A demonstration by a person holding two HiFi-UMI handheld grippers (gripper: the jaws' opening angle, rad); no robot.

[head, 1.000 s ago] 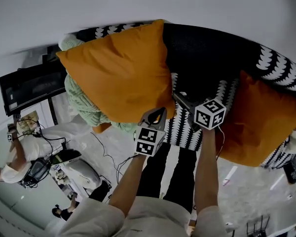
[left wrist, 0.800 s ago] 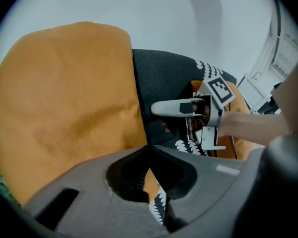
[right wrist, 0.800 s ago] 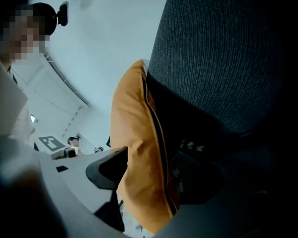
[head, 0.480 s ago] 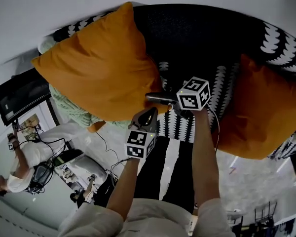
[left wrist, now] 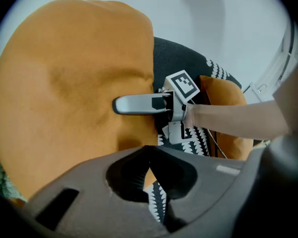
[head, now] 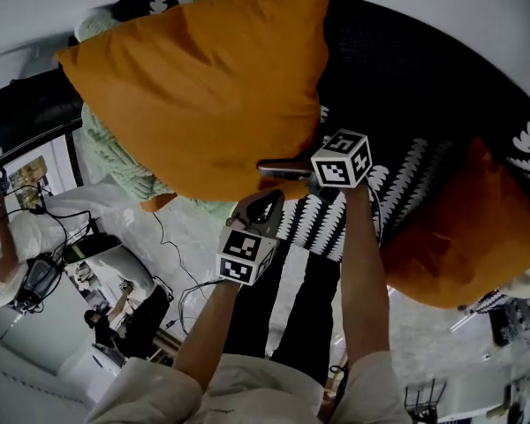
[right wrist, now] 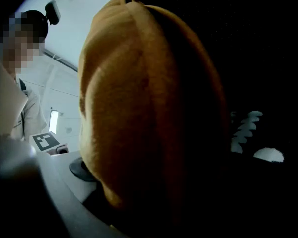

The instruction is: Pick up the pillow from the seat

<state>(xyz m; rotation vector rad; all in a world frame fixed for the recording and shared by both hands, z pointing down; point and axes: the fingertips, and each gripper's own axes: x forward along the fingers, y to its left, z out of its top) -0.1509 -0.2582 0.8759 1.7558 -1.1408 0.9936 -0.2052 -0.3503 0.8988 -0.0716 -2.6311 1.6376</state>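
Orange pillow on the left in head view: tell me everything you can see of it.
Large, plump and square, in plain soft-looking fabric, the orange pillow stands tilted before the black-and-white patterned seat, partly hiding a green knitted throw. The left tool is shut on its lower corner. The right tool, whose jaws have just been opening, straddles its lower right edge, one jaw lying across its face. A second pillow lies apart at right.

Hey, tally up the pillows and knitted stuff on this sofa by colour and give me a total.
Orange pillows: 2, the big one at left and one at right
Green knitted piece: 1
Total: 3
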